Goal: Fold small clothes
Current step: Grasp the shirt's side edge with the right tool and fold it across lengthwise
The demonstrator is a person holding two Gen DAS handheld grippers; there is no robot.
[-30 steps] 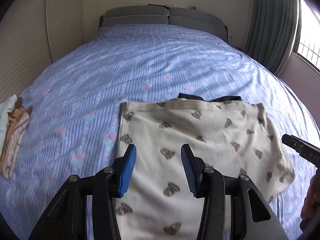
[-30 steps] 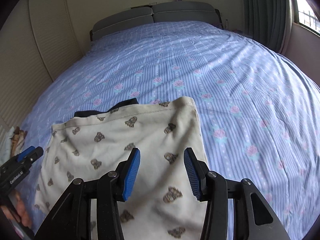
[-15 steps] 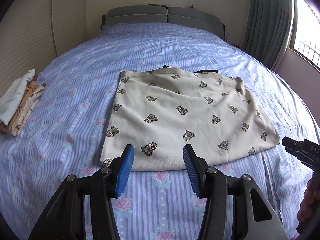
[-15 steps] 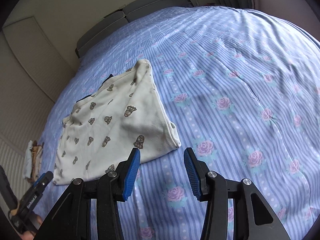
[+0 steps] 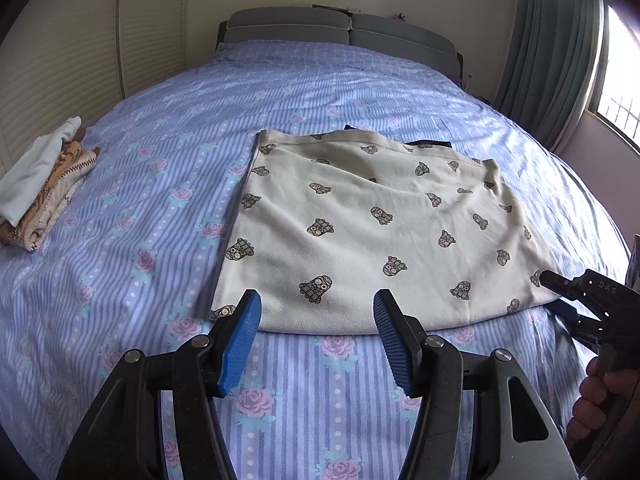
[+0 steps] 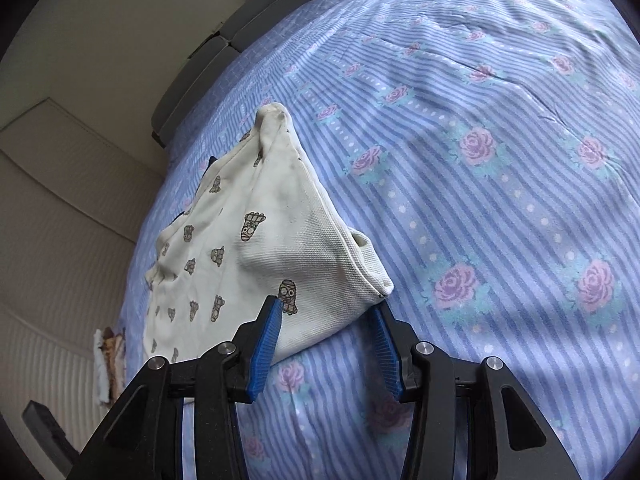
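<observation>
On a blue rose-striped bedsheet [image 5: 320,92], a cream cartoon-print garment [image 5: 360,232] lies flat for folding; left gripper [image 5: 318,344] half-open and empty at six o'clock, right gripper [image 6: 326,344] gaping around its corner.

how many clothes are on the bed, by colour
cream shirt with a small cartoon print, lying flat: 1
white folded piece, on top of the pile at the left edge of the bed: 1
brown patterned folded piece, under the white one: 1, perhaps more, the layers are hard to tell apart
total: 3 that can be made out
</observation>
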